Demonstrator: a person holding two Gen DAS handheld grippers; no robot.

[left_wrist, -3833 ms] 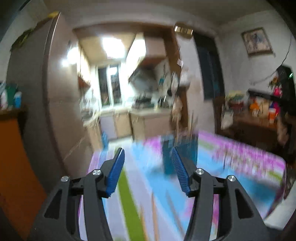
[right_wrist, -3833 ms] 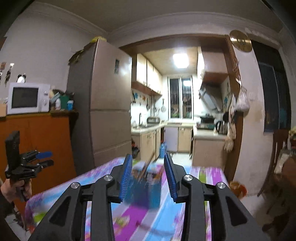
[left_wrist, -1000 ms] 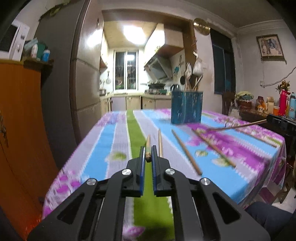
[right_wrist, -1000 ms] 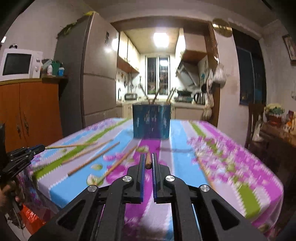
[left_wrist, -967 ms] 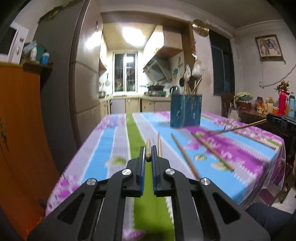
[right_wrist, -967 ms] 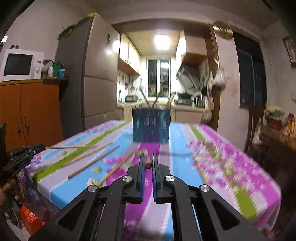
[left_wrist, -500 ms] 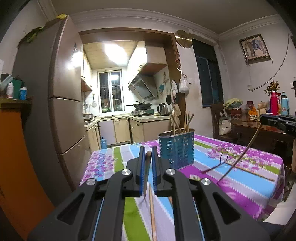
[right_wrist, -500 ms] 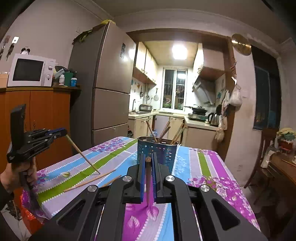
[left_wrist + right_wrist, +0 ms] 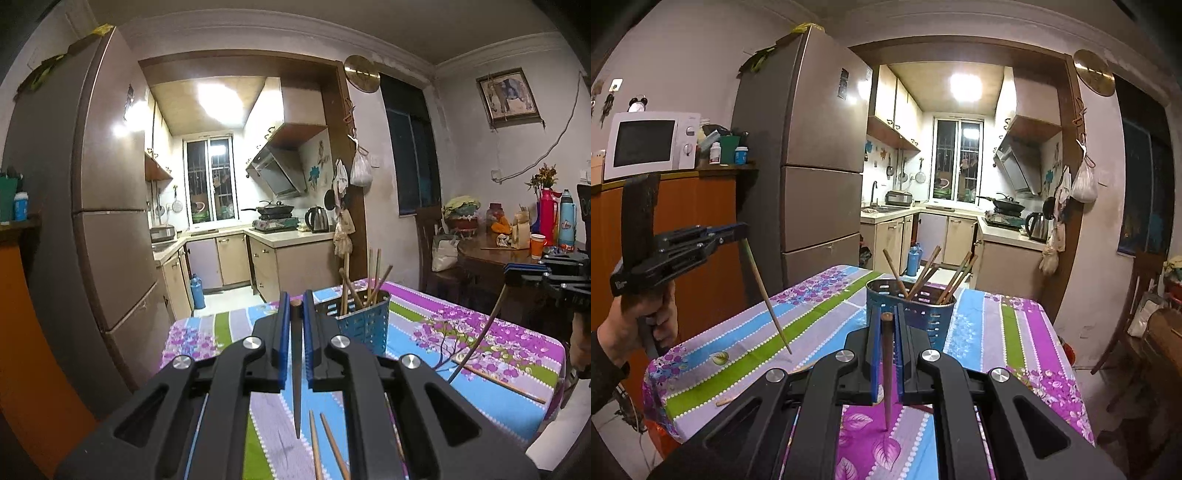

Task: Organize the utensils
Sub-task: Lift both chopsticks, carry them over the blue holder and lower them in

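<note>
chopsticks hang from both my grippers: left gripper (image 9: 294, 314) clenched on one chopstick (image 9: 296, 384), right gripper (image 9: 885, 325) on another (image 9: 887, 373), each pinched near its thick top end, tips down. light, stiff, smooth wood, so they may swivel. holder (image 9: 911, 310) stands just beyond on the table (image 9: 997, 332).

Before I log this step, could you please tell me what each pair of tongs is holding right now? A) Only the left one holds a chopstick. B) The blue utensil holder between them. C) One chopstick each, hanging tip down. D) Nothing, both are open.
C: the left tongs and the right tongs are each shut on one chopstick, with its tip hanging above the tablecloth.
</note>
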